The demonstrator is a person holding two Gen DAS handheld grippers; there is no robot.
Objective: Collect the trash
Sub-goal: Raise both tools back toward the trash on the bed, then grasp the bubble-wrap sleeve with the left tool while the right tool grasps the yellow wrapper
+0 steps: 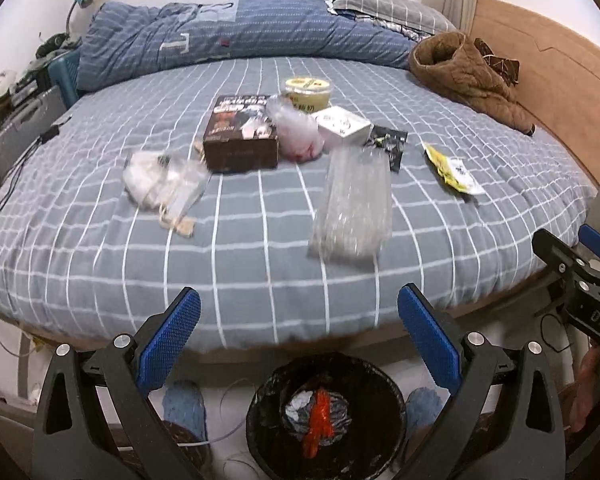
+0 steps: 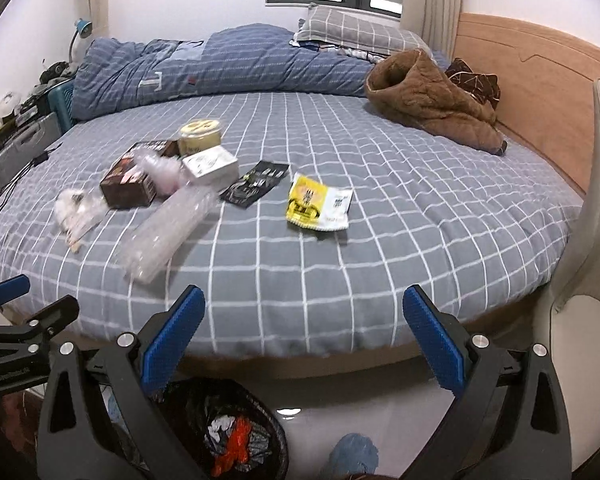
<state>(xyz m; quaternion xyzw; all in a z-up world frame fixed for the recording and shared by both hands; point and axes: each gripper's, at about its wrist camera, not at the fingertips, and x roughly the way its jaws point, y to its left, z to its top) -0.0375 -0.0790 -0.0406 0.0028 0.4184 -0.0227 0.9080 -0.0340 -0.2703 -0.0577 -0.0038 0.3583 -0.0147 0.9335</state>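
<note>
Trash lies on the grey checked bed (image 1: 260,280): a clear bubble-wrap sheet (image 1: 354,204) (image 2: 168,232), a clear bag with white paper (image 1: 164,184) (image 2: 78,210), a brown box (image 1: 240,134) (image 2: 134,180), a pinkish plastic bag (image 1: 298,130), a yellow tub (image 1: 308,90) (image 2: 200,136), a white box (image 1: 342,124) (image 2: 210,166), a black sachet (image 1: 388,144) (image 2: 256,184) and a yellow-white packet (image 1: 454,170) (image 2: 320,202). A black-lined bin (image 1: 326,412) (image 2: 228,436) with red and grey trash stands on the floor below. My left gripper (image 1: 298,332) and right gripper (image 2: 304,332) are open and empty above the bed's near edge.
A folded blue duvet (image 1: 236,36) and a pillow (image 1: 380,0) lie at the back. A brown jacket (image 1: 464,76) (image 2: 432,100) lies by the wooden headboard (image 2: 540,92). A suitcase (image 1: 16,132) and cable sit at the left. A pale chair (image 2: 592,280) stands at the right.
</note>
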